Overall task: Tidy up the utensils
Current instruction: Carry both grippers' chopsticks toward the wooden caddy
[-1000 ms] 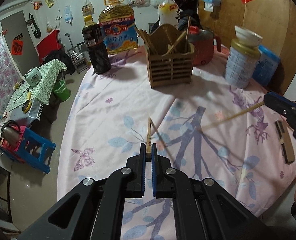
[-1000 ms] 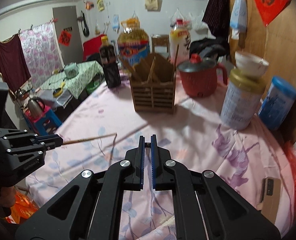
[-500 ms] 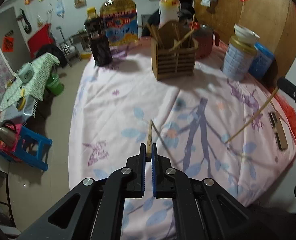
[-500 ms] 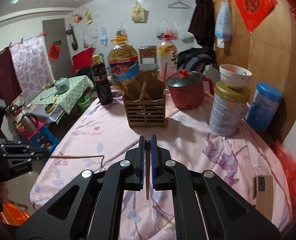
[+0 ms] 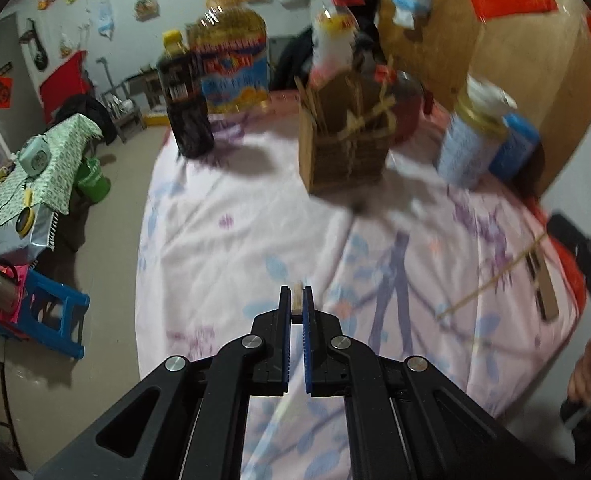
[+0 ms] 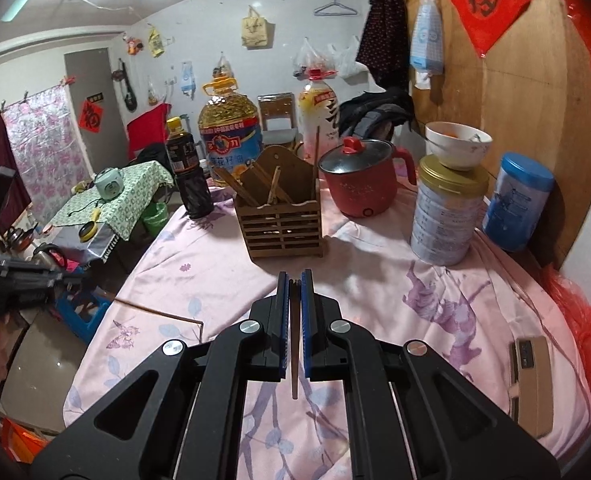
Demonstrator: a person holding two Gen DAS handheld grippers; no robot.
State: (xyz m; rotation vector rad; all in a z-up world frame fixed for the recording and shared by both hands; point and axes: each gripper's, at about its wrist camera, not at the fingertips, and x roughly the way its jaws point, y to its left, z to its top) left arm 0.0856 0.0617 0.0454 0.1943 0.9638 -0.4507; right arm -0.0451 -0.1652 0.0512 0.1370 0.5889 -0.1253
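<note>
Left gripper [image 5: 296, 300] — clamped on a chopstick [image 5: 296, 295]; right gripper [image 6: 295, 286] likewise, second chopstick [image 6: 294, 360]. Advice: carry tip-down over the slatted wooden holder [image 6: 282, 222] — lower, then release.

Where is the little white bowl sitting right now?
In the right wrist view, the white bowl sits on the gold-lidded tin, far right, between the red pot and blue canister.

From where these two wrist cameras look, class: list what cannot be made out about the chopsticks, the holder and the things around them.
- Left wrist view: motion blur smears the wooden holder; its sticks cannot be counted.
- Left wrist view: the left gripper hides most of its chopstick; only the end shows.
- Right wrist view: the right gripper covers the upper part of its chopstick.
- Right wrist view: the holder's front wall hides its compartments' contents.
- Right wrist view: the bowl contents are too small to tell.
</note>
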